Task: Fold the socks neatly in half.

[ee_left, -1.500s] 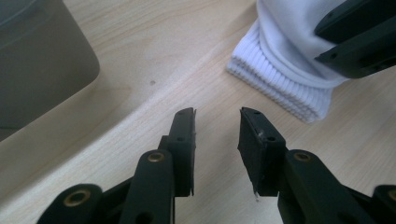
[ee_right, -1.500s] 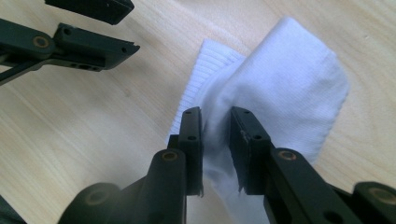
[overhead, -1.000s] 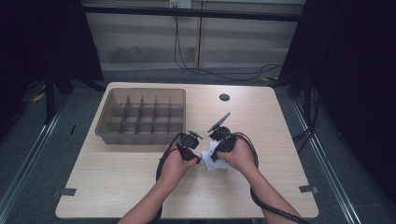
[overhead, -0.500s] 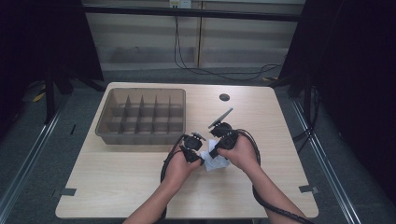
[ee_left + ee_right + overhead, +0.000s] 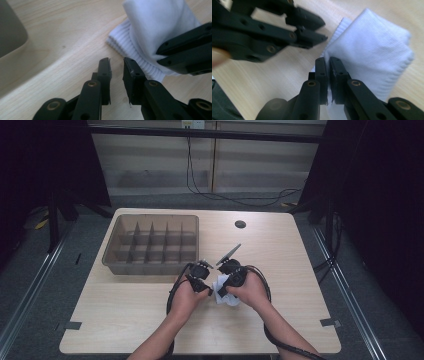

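A white ribbed sock [image 5: 223, 293] lies bunched on the table between my two hands. My right gripper [image 5: 328, 60] is shut on the sock [image 5: 372, 50] at its edge, and the cloth is pinched between the pads. In the high view the right gripper [image 5: 221, 289] sits just right of the left gripper [image 5: 208, 290]. My left gripper [image 5: 117, 60] hovers low over bare wood beside the sock's [image 5: 155, 22] ribbed cuff. Its jaws have just been opening, stand a little apart, and have nothing between them.
A grey tray [image 5: 112, 255] with several compartments stands at the back left, and its rounded corner [image 5: 10, 32] is close to the left gripper. A small black disc [image 5: 240, 224] lies near the far edge. Cables trail back from both grippers along the forearms.
The right hand has edged slightly left and nearer with the sock. The left hand has stayed where it was.
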